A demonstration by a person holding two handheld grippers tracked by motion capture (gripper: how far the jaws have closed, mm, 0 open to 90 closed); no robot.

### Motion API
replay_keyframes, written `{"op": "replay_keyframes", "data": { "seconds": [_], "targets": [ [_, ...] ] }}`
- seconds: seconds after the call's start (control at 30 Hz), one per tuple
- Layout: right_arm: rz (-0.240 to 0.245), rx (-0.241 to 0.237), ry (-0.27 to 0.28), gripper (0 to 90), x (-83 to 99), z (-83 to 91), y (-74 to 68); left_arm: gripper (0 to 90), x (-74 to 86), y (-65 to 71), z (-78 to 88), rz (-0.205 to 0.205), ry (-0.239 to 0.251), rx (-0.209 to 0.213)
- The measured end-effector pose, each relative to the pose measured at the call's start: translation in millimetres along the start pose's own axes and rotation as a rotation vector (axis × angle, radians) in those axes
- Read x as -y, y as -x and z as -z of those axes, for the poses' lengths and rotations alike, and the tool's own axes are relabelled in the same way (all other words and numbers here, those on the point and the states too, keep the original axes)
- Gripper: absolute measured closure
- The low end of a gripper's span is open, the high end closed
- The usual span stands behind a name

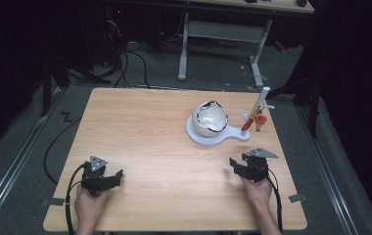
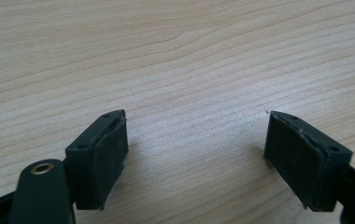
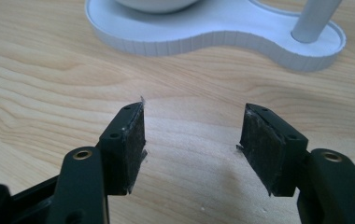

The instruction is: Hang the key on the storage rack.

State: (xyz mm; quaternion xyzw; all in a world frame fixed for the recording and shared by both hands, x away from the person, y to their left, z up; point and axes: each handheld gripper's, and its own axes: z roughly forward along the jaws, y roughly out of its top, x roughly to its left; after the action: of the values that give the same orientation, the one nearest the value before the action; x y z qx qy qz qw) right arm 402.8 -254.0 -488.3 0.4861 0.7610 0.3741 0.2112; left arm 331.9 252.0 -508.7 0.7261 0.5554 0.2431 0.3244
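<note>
Currently: both grippers idle, stand assembly untouched.

At the table's near edge the left gripper rested with its jaws spread wide and nothing between them; the right gripper was likewise wide open and empty, aimed toward 12 o'clock at the white stand base. That base sat at roughly 1 o'clock from the right gripper, carrying a white bowl-shaped shell and a slanted white post with a small red figure hanging at its 6 o'clock. The assembly appeared to be light, rigid, smooth plastic, likely slippery and liable to tip. The ribbed base rim or the post would probably offer the surest hold; the hanging figure looked delicate.
</note>
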Motion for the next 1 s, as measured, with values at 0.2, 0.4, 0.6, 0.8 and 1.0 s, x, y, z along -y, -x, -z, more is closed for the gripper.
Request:
{"op": "replay_keyframes", "data": {
  "seconds": [0.2, 0.4, 0.6, 0.8, 1.0],
  "targets": [
    [-0.017, -0.003, -0.011, 38.3, 0.5, -4.2, 1.8, 21.9, 0.0, 0.0, 0.0, 0.000, 0.001, 0.000],
    [-0.019, 0.006, -0.035, 37.3, 1.8, -8.7, 2.4, 21.9, 0.1, 0.1, -0.1, 0.000, 0.001, -0.001],
    [-0.006, 0.029, -0.051, 35.8, 3.0, -12.0, 1.3, 21.9, 0.0, 0.1, -0.1, -0.001, 0.001, -0.001],
    [0.005, 0.035, -0.057, 35.5, 3.6, -14.0, 0.7, 21.9, 0.0, 0.2, -0.1, -0.001, 0.001, -0.002],
    [0.007, 0.042, -0.068, 35.3, 4.7, -14.9, 0.1, 21.9, 0.0, 0.2, -0.1, -0.001, 0.001, -0.002]
  ]
}}
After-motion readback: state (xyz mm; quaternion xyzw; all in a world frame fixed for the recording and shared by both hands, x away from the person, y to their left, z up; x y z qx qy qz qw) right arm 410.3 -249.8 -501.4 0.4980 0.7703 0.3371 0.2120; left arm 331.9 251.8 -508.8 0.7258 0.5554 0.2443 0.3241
